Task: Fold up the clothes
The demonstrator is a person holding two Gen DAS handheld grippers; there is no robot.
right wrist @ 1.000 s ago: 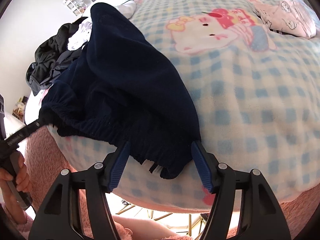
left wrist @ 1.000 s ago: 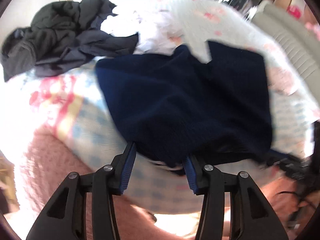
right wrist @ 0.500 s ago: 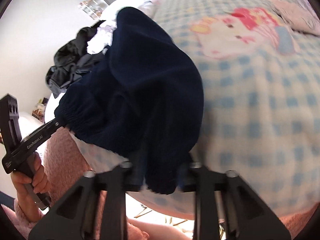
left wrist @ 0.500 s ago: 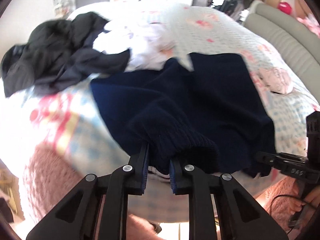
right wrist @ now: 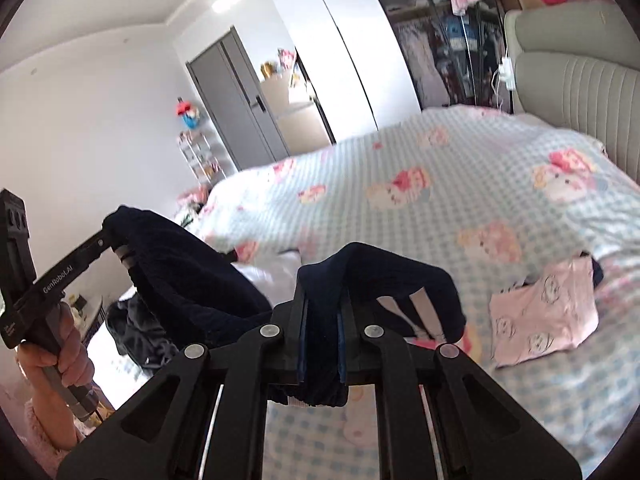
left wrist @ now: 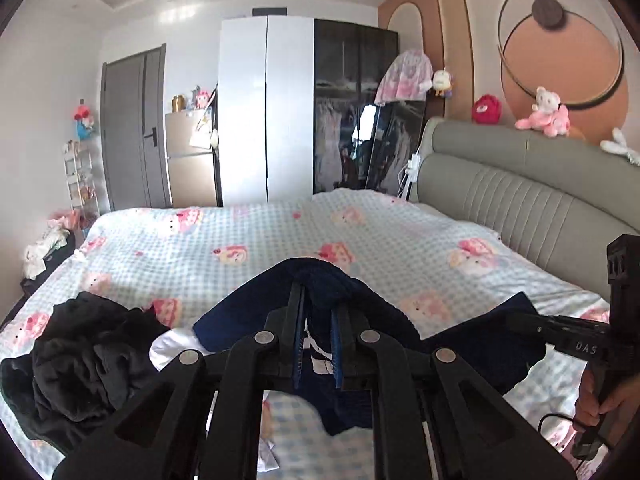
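Note:
A navy blue garment (left wrist: 360, 320) with an elastic waistband hangs in the air between both grippers, above the bed. My left gripper (left wrist: 318, 312) is shut on one end of the waistband. My right gripper (right wrist: 322, 312) is shut on the other end (right wrist: 384, 276). In the right wrist view the left gripper (right wrist: 116, 240) shows at the left, holding the garment's far end (right wrist: 188, 272). In the left wrist view the right gripper (left wrist: 516, 320) shows at the right. The lower part of the garment is hidden behind the fingers.
The bed (left wrist: 280, 240) has a blue checked cover with pink cartoon prints. A heap of dark clothes (left wrist: 80, 360) and a white one (left wrist: 172, 346) lie at its left. A folded pink garment (right wrist: 548, 312) lies at right. A grey headboard (left wrist: 520, 200) and wardrobes (left wrist: 280, 120) stand behind.
Both grippers closed on the navy garment's waistband and lifted it off the bed. Both views tilted up from the bed to the room.

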